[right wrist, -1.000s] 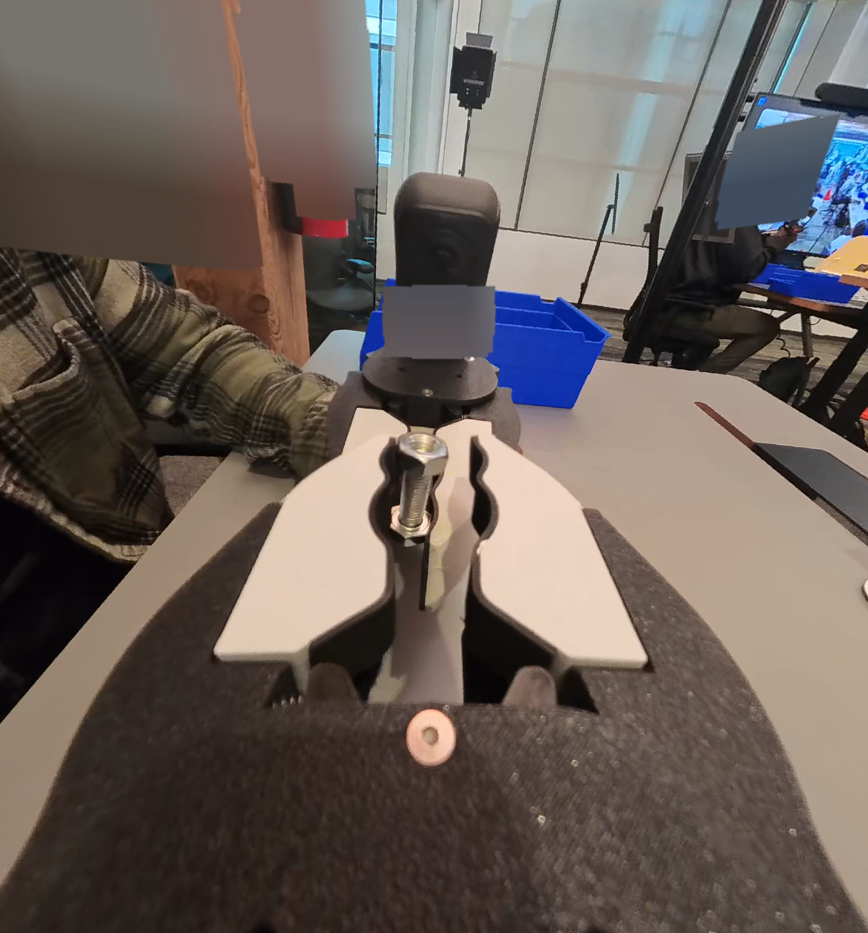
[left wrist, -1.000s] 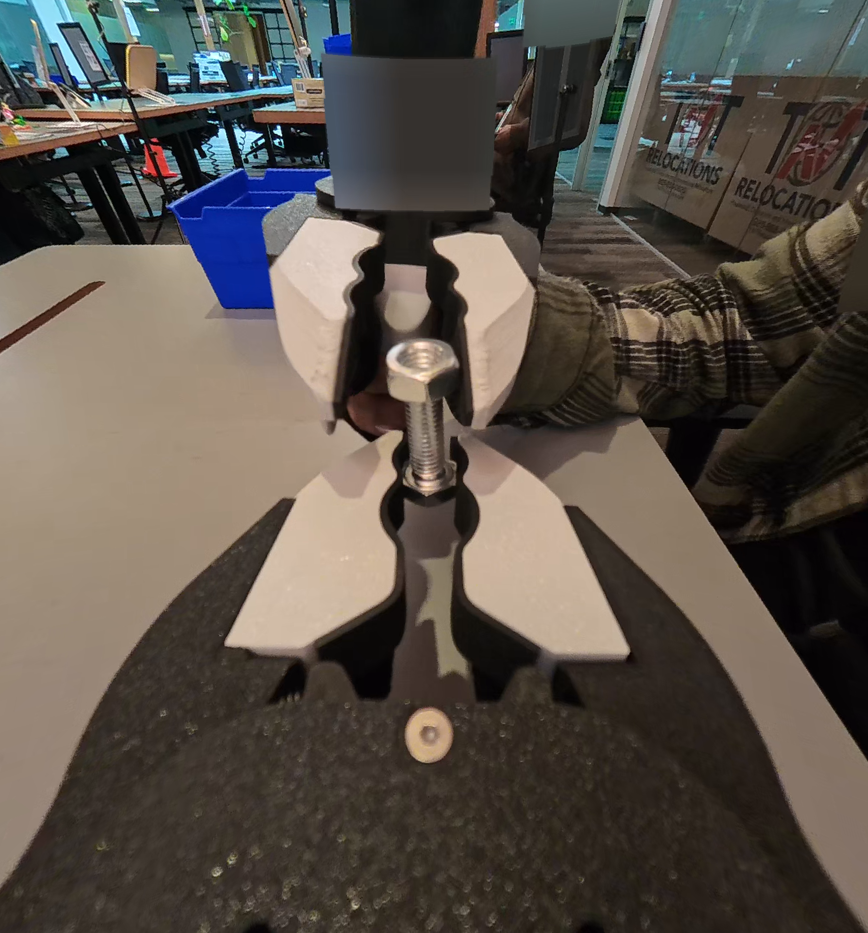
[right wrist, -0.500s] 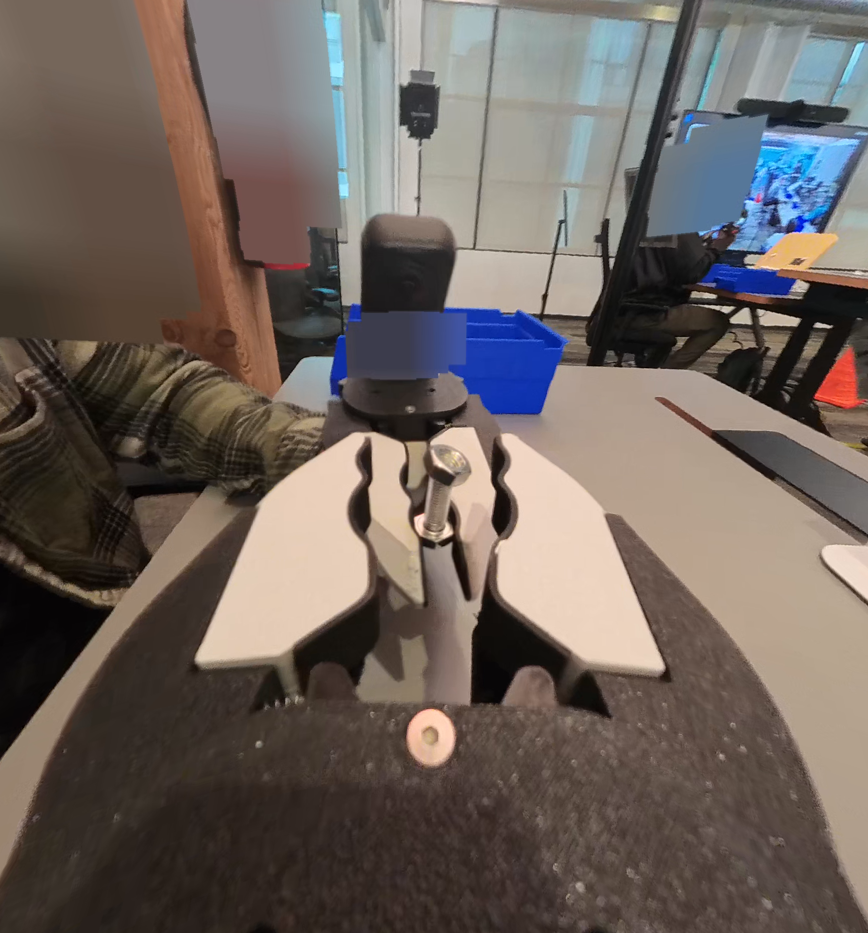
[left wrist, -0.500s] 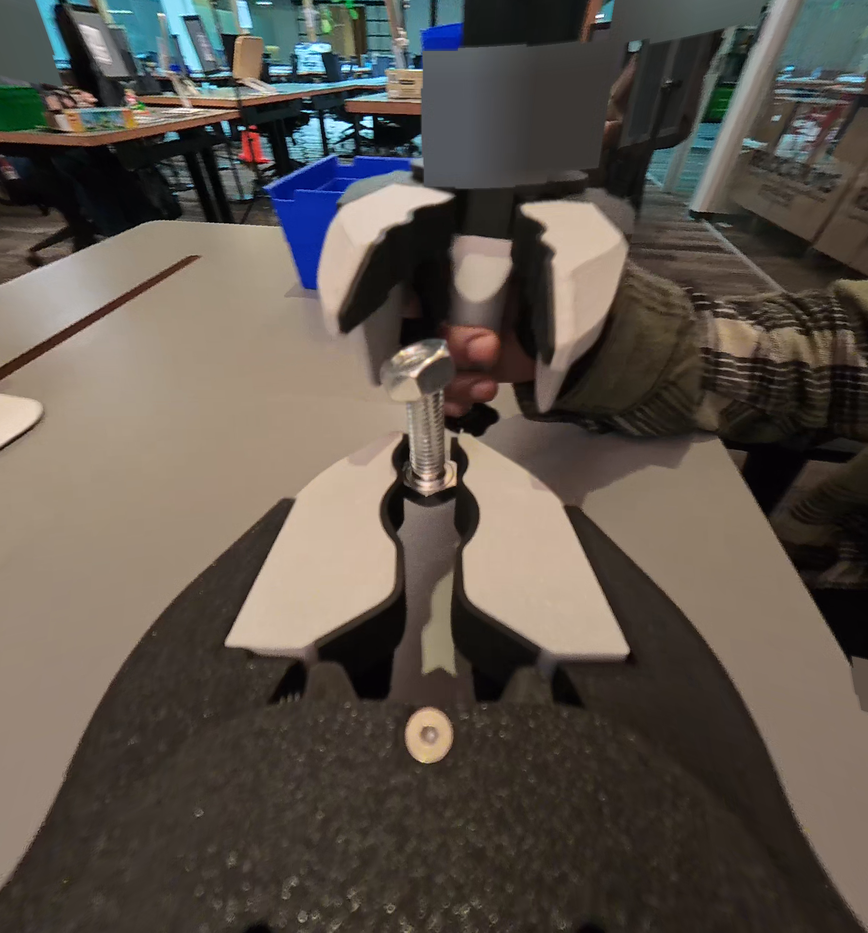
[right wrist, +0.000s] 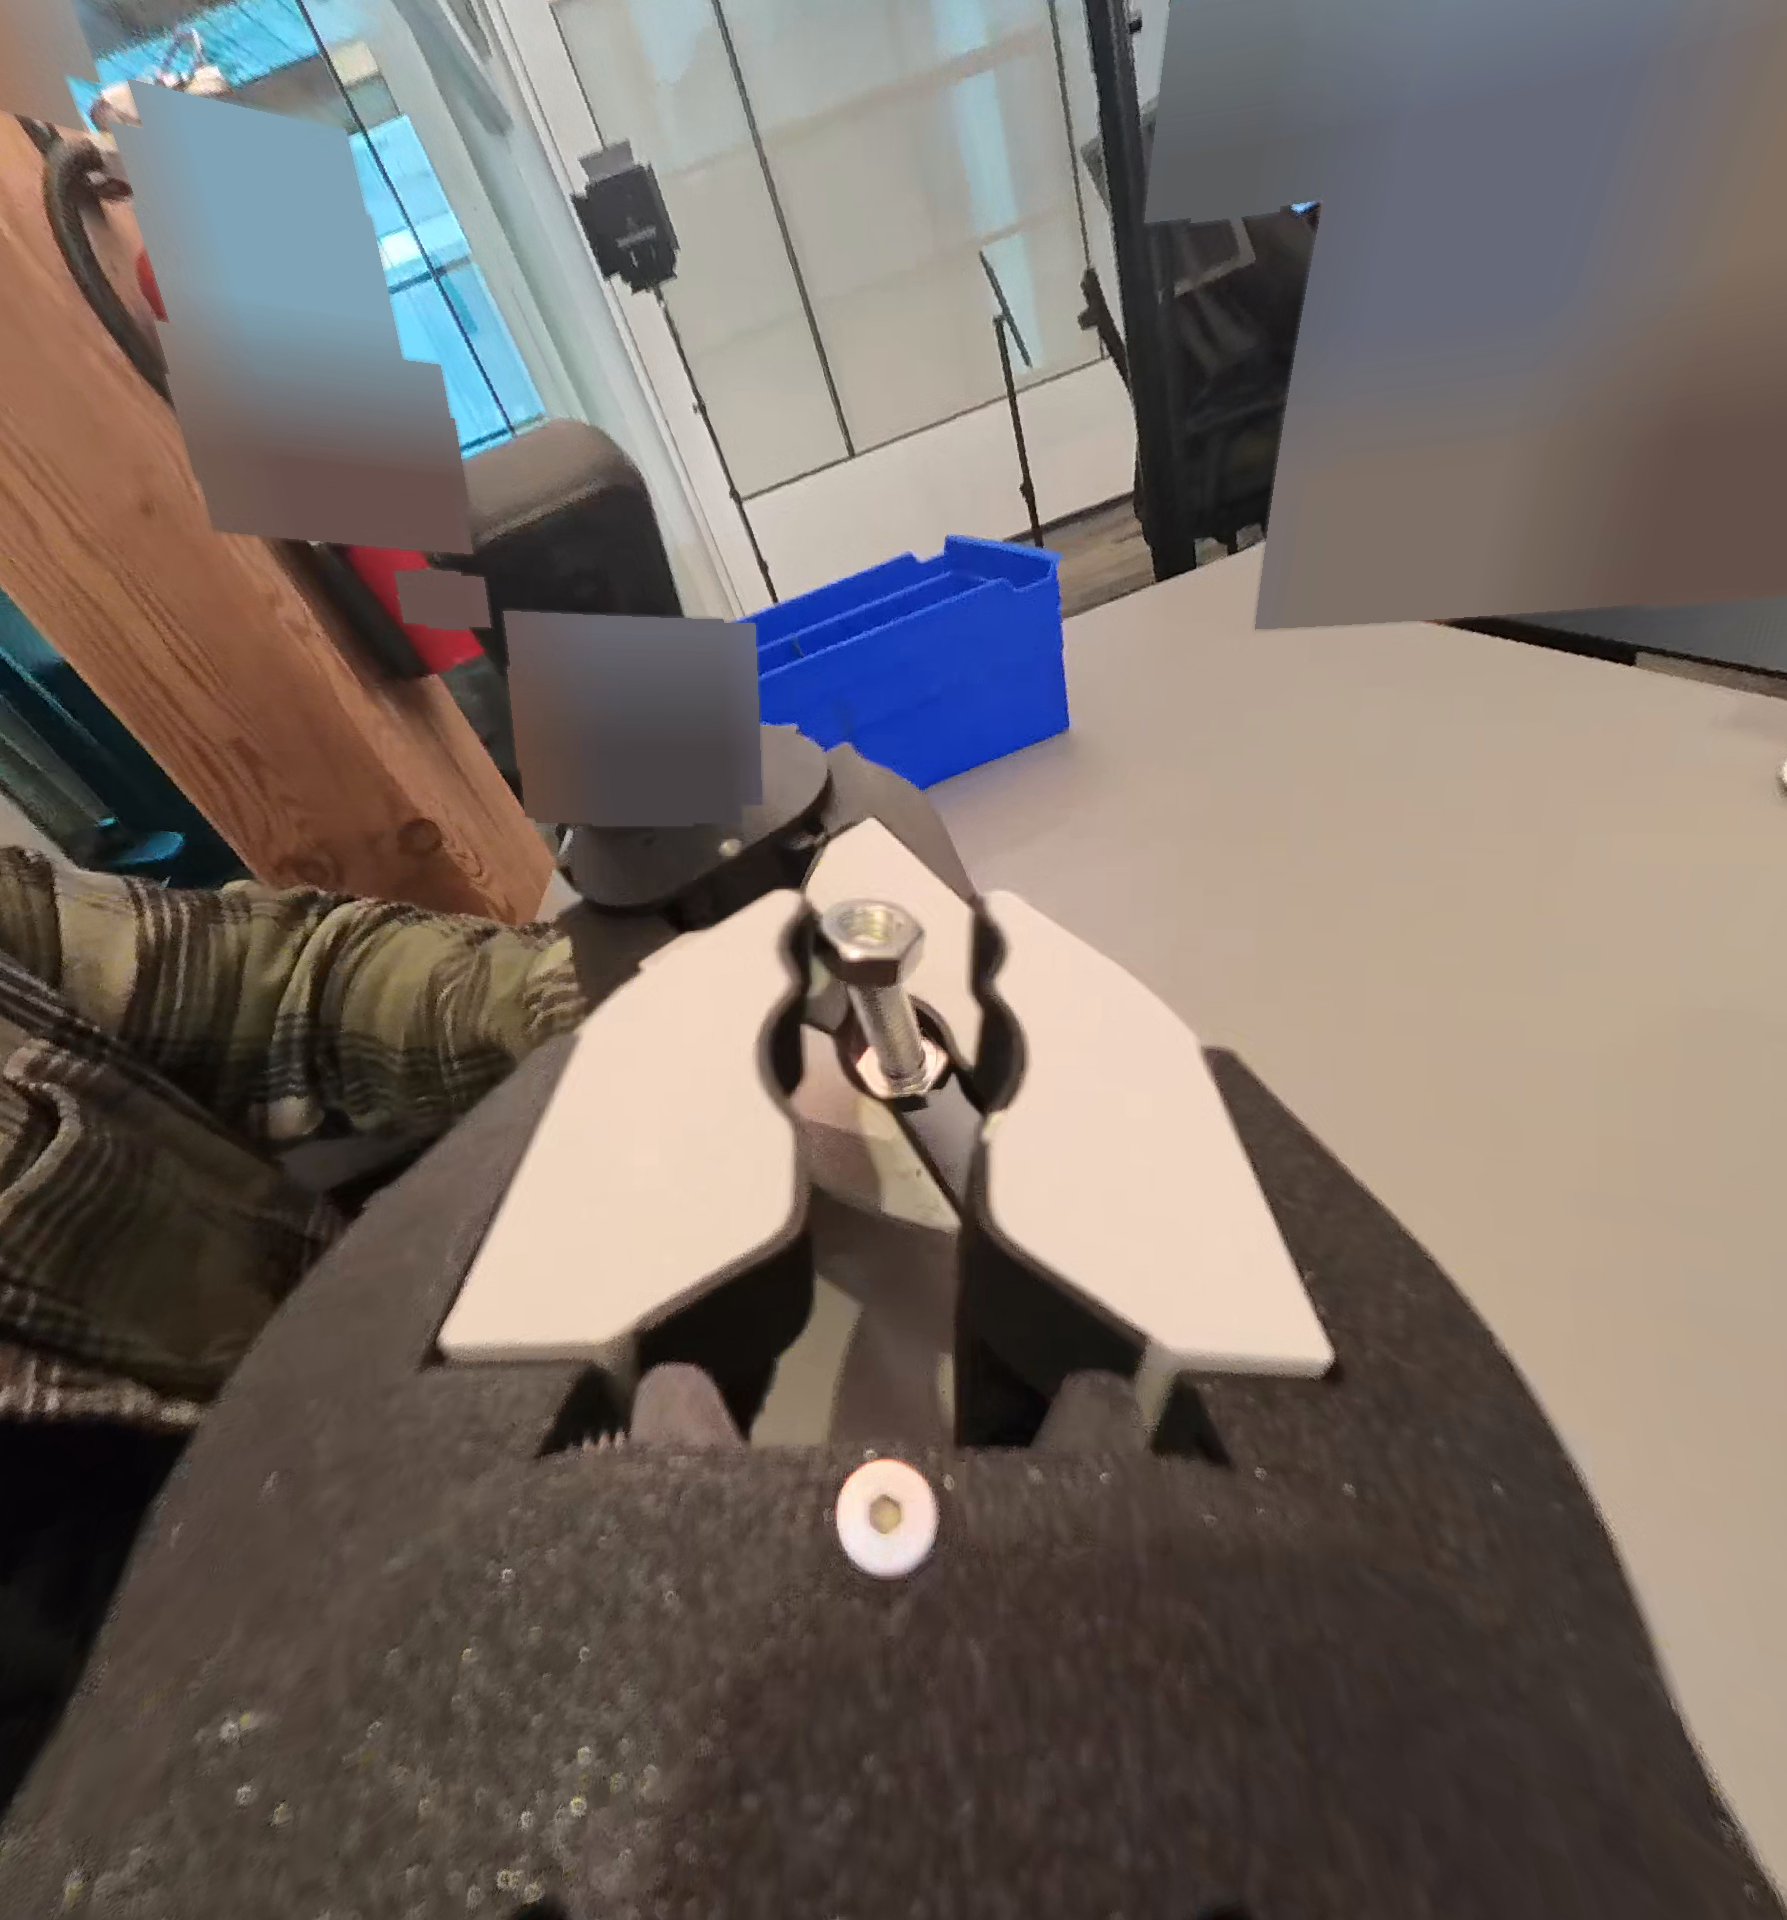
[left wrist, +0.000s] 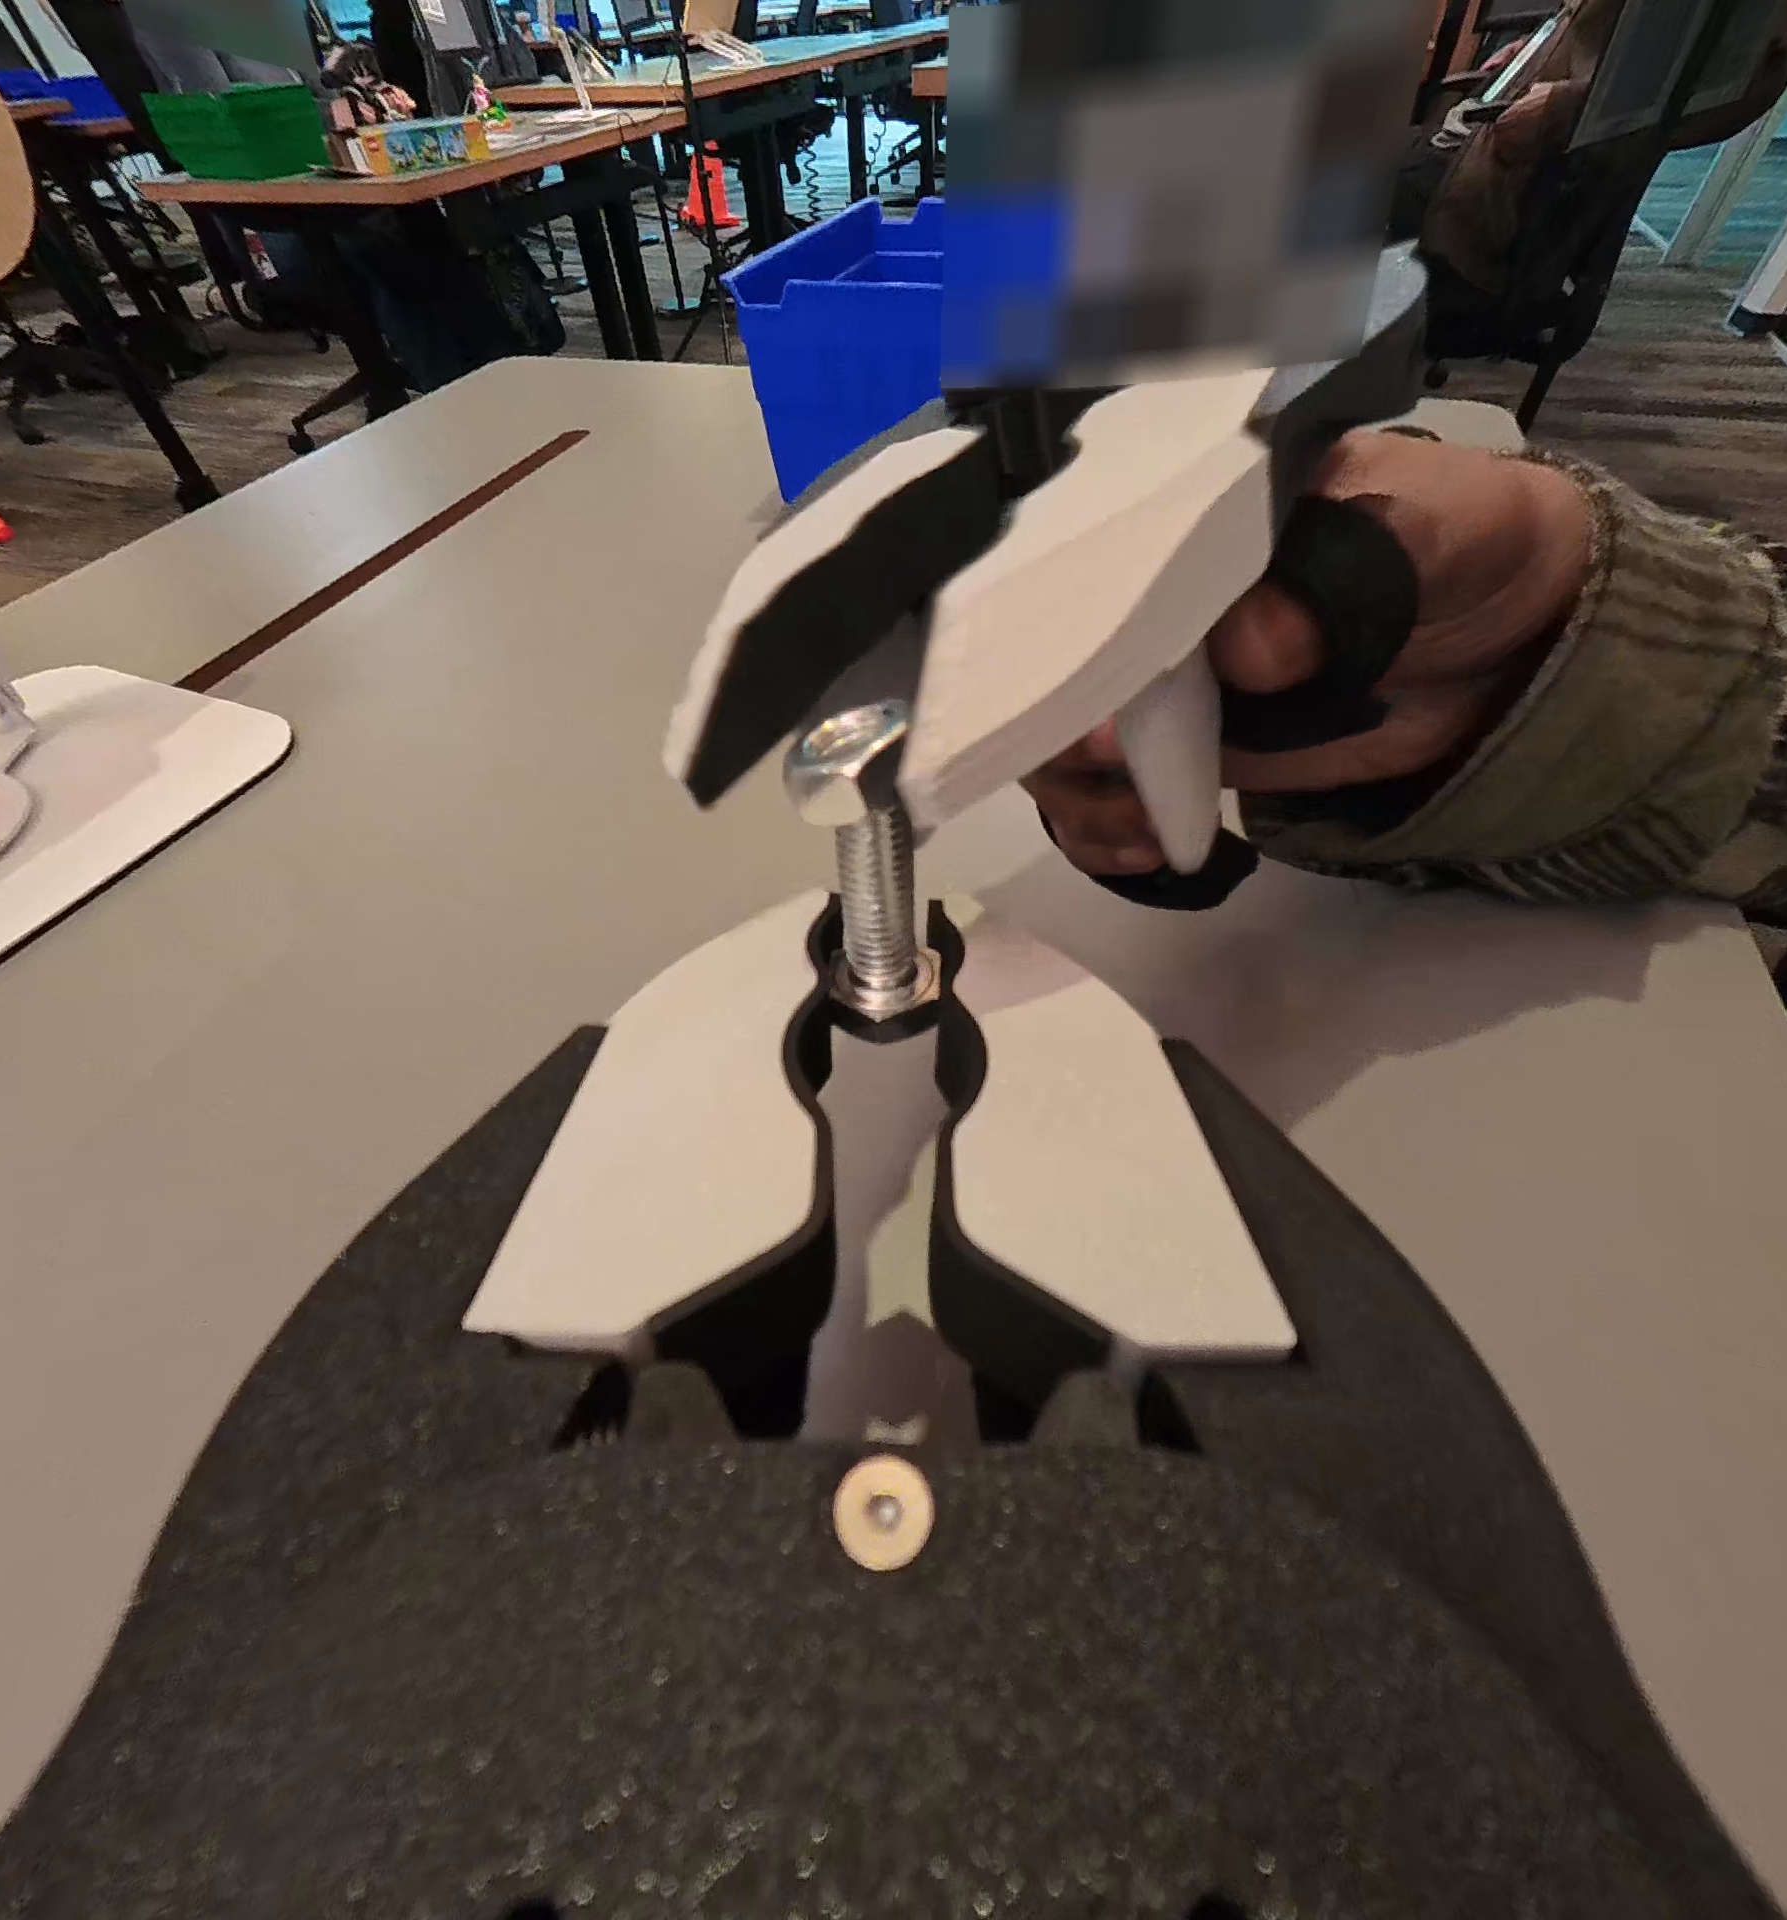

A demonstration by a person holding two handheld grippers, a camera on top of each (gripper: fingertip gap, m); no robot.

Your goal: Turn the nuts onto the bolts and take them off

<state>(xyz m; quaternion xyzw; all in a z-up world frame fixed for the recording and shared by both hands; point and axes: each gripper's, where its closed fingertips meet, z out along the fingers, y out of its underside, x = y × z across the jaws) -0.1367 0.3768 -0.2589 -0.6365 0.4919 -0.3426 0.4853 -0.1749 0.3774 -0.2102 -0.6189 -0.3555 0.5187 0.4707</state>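
A silver bolt [left wrist: 873,873] stands upright with its hex head on top and a nut [left wrist: 884,987] threaded near its lower end. My left gripper [left wrist: 884,935] is shut on the nut at its fingertips. My right gripper [left wrist: 816,790] comes in from the far side, rolled to a tilt, with its jaws closed round the bolt head. In the right wrist view my right gripper [right wrist: 894,914] has the bolt [right wrist: 884,1008] between its tips, with the nut [right wrist: 904,1075] below. One finger [right wrist: 868,868] of the left gripper shows behind.
The grey table [left wrist: 401,883] carries a blue bin [left wrist: 837,343] at the back, also in the right wrist view [right wrist: 920,665]. A white flat base [left wrist: 89,769] lies to the left. A hand [left wrist: 1440,623] in a plaid sleeve [right wrist: 245,1039] holds each gripper. A wooden post [right wrist: 193,675] stands behind. Tip to tip, the grippers are about 6 centimeters apart.
My right gripper let go of the bolt head and opened wide. It then rolled to a tilt and closed on the head again. My left gripper kept hold of the nut.
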